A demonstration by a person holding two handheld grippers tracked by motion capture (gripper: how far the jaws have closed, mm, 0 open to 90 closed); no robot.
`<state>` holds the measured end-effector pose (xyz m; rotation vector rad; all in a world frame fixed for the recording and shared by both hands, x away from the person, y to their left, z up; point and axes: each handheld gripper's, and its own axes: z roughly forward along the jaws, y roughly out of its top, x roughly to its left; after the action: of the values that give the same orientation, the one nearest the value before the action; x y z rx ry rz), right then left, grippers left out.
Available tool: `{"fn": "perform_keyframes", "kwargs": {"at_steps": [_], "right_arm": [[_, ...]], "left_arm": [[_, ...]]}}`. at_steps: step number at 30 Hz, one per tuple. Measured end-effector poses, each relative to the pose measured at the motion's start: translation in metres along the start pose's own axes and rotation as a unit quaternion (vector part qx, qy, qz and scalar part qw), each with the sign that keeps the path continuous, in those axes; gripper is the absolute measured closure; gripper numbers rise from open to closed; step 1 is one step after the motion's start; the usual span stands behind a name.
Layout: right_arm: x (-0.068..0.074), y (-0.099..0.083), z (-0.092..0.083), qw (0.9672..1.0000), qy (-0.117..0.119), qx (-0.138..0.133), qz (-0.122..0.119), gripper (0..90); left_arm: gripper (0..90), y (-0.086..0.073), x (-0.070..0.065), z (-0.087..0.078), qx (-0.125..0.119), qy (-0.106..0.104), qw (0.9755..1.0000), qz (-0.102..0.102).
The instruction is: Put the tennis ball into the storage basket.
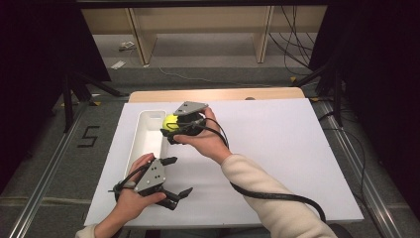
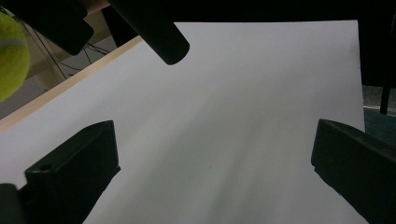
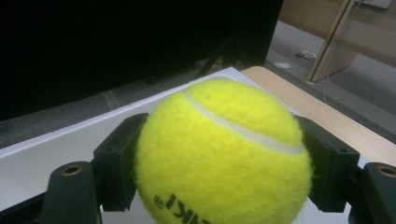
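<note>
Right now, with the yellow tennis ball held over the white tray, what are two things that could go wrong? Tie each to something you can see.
1. The right gripper pinches the round, fuzzy yellow tennis ball only at its sides, so it could slip out.
2. The ball hangs near the long white plastic tray's right rim; released here, it might clip the rim and roll across the white board.

Right gripper (image 1: 168,130) clamped, arm stretched forward; left gripper (image 1: 179,176) near, jaws wide apart.

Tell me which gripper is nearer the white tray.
Right. The right gripper, gripping the tennis ball, is at the white tray rim; the left gripper sits open nearer the person.
</note>
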<state>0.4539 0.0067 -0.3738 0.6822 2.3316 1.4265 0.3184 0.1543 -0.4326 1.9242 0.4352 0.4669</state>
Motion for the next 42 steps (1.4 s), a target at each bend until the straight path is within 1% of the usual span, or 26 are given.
{"fn": "perform_keyframes", "kwargs": {"at_steps": [24, 42], "right_arm": [[0.004, 0.008, 0.009, 1.0, 0.003, 0.001, -0.006, 26.1], [0.006, 0.012, 0.017, 0.9999, 0.01, 0.007, -0.009, 26.1]], "left_arm": [[0.2, 0.0, 0.0, 0.0, 0.0, -0.001, 1.0, 0.001], [0.2, 0.001, -0.001, 0.0, 0.001, -0.002, 1.0, 0.003]]}}
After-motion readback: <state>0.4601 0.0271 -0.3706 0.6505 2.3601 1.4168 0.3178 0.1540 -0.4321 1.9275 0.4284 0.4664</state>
